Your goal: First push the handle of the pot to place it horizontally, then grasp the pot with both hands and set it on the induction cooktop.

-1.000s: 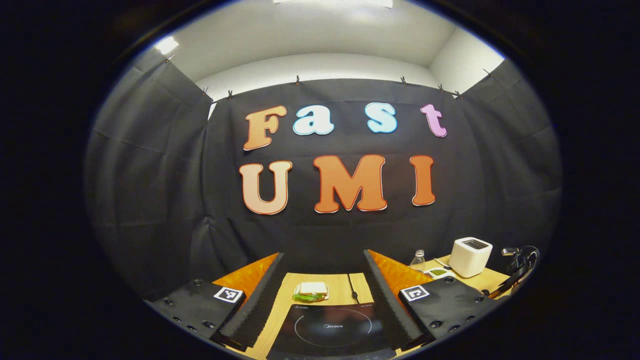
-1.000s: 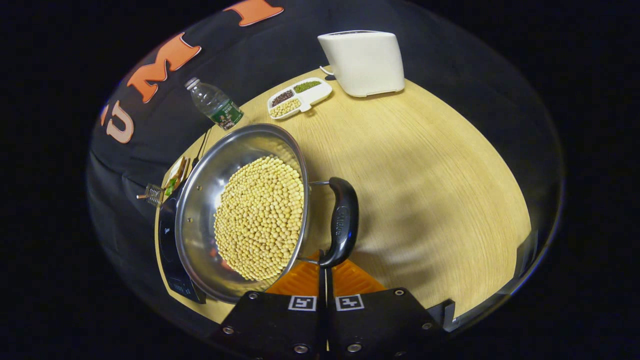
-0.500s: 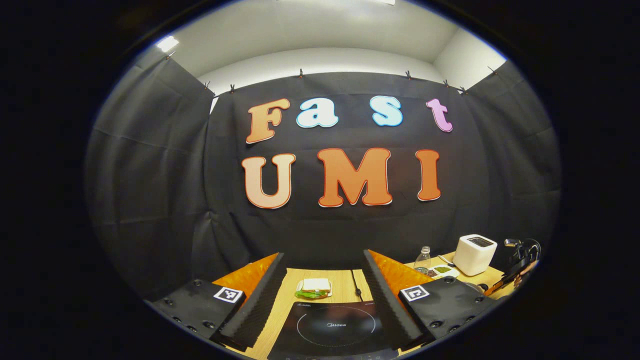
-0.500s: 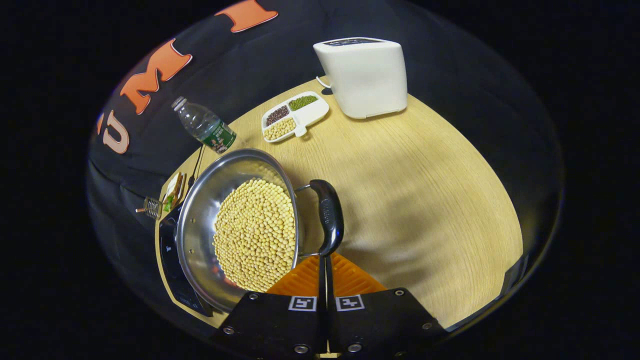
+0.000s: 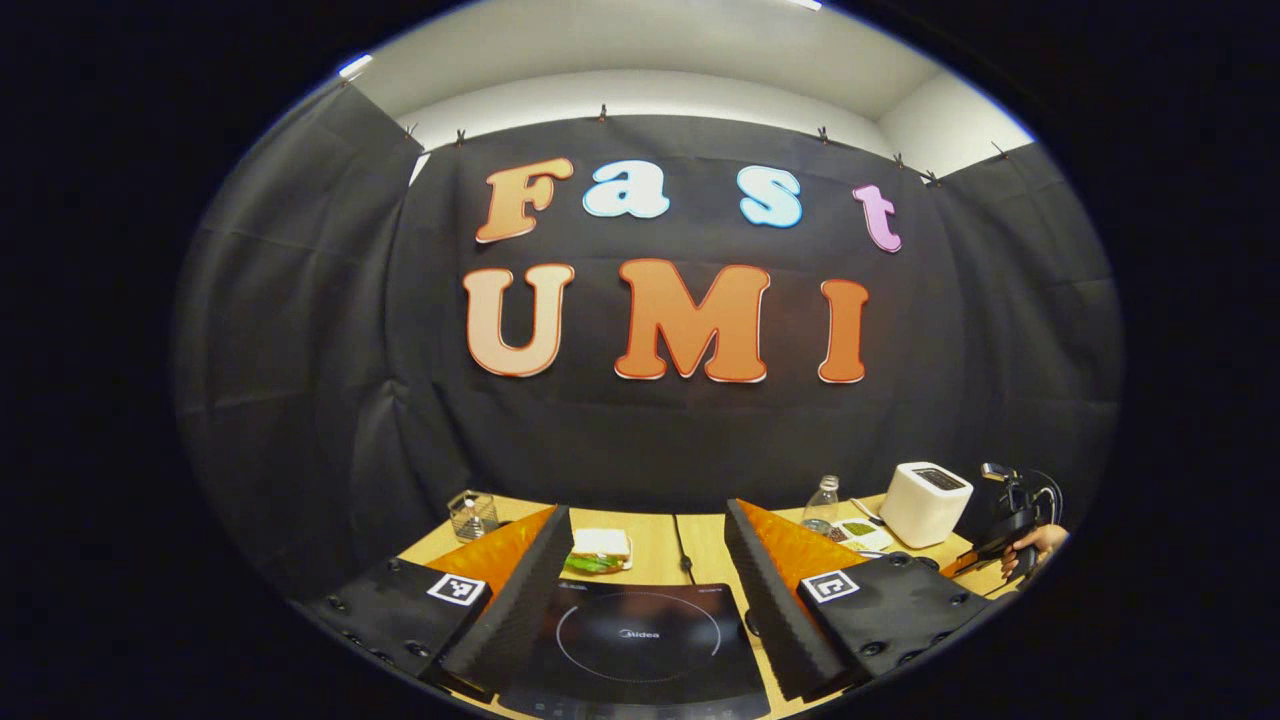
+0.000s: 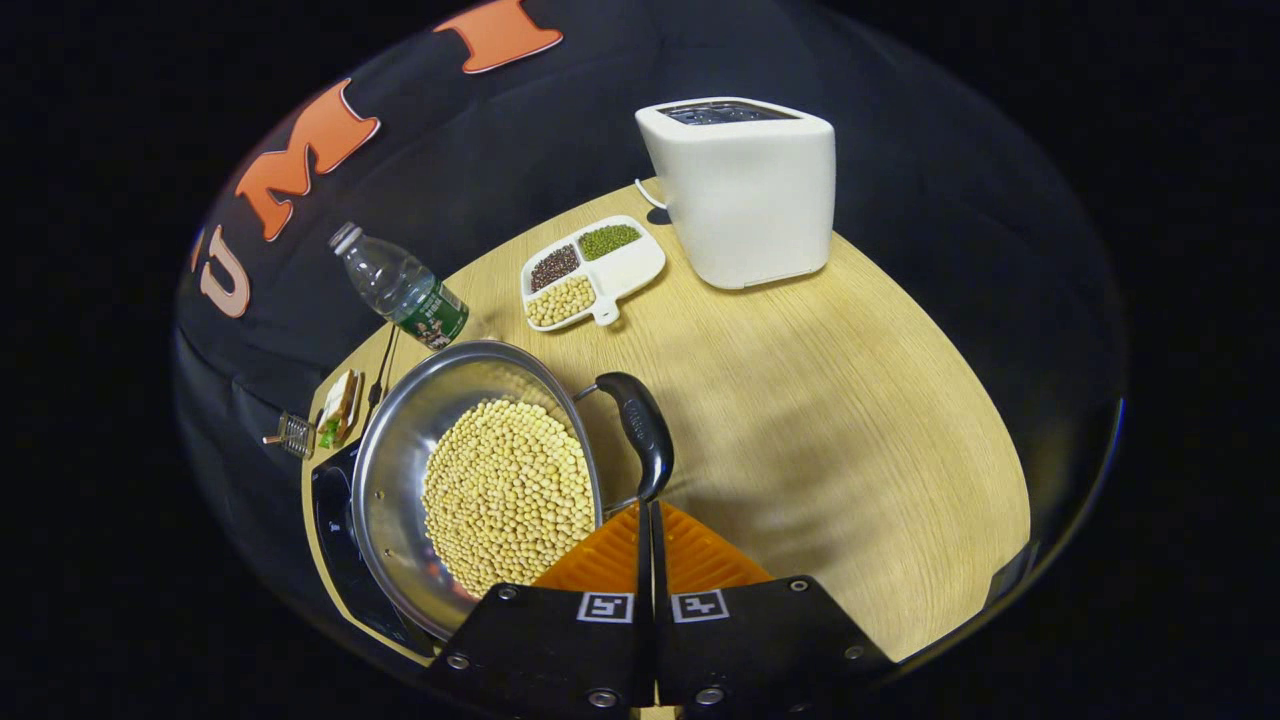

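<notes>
Right gripper [image 6: 650, 515] closed, tips at black loop handle [image 6: 640, 432] of bean-filled steel pot [image 6: 480, 480]; left gripper [image 5: 645, 560] held wide over black induction cooktop [image 5: 640, 640].

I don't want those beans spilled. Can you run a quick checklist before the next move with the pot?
1. Right gripper closed, fingers together at the near end of the pot handle: ok.
2. Fingers actually pressing the handle: cannot tell.
3. Left gripper open for the two-handed grasp: ok.
4. Left gripper at the pot: not ok; it hangs over the induction cooktop.
5. Cooktop ring bare in the left gripper view: ok.
6. Beans all inside the pot: ok.
</notes>
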